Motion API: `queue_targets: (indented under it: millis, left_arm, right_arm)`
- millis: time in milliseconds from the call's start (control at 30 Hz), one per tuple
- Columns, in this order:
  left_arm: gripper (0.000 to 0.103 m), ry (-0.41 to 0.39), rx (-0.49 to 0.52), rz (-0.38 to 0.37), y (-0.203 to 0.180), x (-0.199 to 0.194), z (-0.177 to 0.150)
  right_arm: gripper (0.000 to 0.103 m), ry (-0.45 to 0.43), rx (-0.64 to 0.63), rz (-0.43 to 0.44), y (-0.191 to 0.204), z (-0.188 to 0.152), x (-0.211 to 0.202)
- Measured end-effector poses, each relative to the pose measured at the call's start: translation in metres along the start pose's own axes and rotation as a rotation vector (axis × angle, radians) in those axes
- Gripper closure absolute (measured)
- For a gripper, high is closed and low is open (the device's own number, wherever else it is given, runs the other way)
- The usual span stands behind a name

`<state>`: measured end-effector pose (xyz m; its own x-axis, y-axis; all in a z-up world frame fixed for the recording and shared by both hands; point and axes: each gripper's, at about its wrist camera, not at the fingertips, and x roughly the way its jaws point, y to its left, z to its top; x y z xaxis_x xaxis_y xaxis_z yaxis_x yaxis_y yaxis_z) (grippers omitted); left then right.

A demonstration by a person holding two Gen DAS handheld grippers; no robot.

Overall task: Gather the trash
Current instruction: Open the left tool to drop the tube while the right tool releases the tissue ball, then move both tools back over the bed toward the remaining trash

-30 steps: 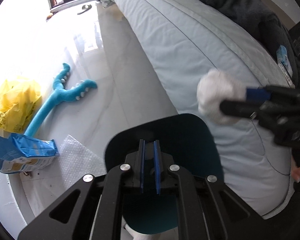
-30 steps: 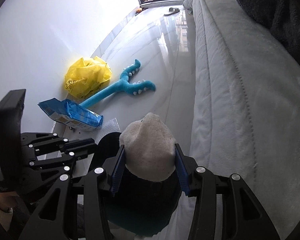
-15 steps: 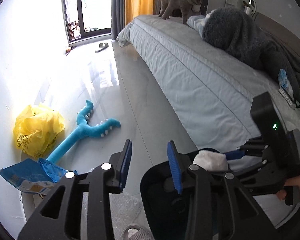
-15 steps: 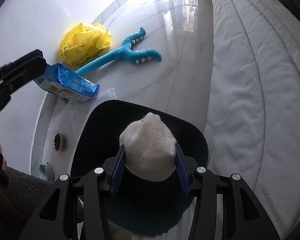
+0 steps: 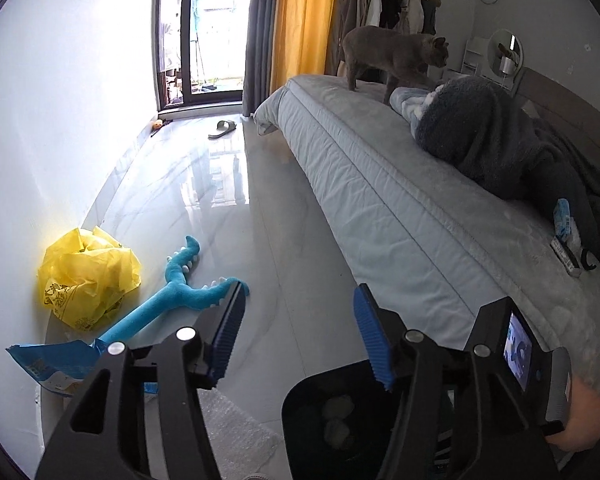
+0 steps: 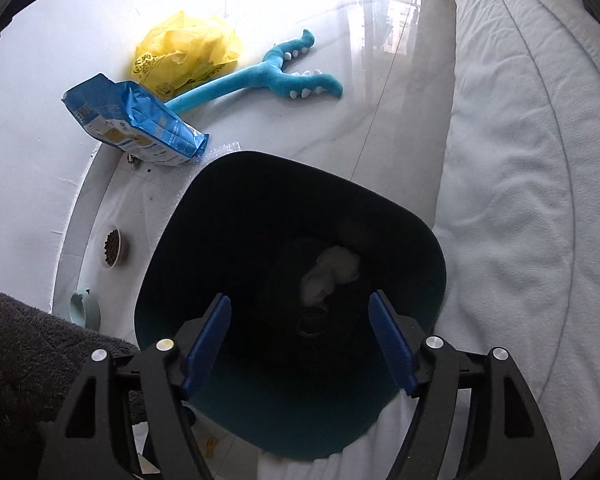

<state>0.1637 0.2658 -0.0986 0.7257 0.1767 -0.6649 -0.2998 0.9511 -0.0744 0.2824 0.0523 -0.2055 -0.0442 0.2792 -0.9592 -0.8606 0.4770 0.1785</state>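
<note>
Below, at lower centre of right wrist view: right gripper (image 6: 300, 340) over dark bin (image 6: 172, 248), jaws spreading, nothing between pads; white crumpled wad (image 6: 332, 270) lying at bin bottom. Left gripper (image 5: 300, 336) at lower centre of left wrist view, jaws likewise widening, empty, bare floor (image 5: 268, 240) beyond. Upper left of right wrist view: yellow plastic bag (image 6: 184, 52), blue packet (image 6: 136, 122), blue plush toy (image 6: 268, 76). Bed (image 5: 400, 208) along right; grey cat (image 5: 392, 56) standing on it, upper right
</note>
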Motion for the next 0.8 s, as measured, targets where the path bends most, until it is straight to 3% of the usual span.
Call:
queue_targets:
  millis: [200,367,433,467,500,567,800]
  left_arm:
    - [0.042,-0.037,0.022,0.007,-0.015,-0.01,0.011]
    - [0.042,-0.062,0.067,0.004,-0.033,-0.015,0.021]
    - [0.029,-0.057,0.123,0.019,-0.046,-0.014,0.022]
    - [0.017,-0.061,0.138,0.023,-0.05,-0.014,0.021]
    - [0.014,-0.073,0.153,0.022,-0.056,-0.015,0.022]
    - [0.014,-0.101,0.164,0.0,-0.066,-0.017,0.023]
    - [0.014,-0.176,0.147,-0.09,-0.097,-0.027,0.032]
  right_arm:
    - [0.024,-0.081,-0.031,-0.041,0.003,-0.005,-0.033]
    - [0.023,-0.191,-0.048,-0.026,-0.004,-0.013,-0.063]
    - [0.023,-0.23,-0.049,-0.029,-0.008,-0.015,-0.073]
    - [0.022,-0.26,-0.047,-0.033,-0.011,-0.017,-0.08]
    - [0.019,-0.28,-0.045,-0.038,-0.014,-0.018,-0.086]
    - [0.015,-0.323,-0.036,-0.051,-0.021,-0.021,-0.098]
    - [0.015,-0.409,0.016,-0.1,-0.052,-0.036,-0.13]
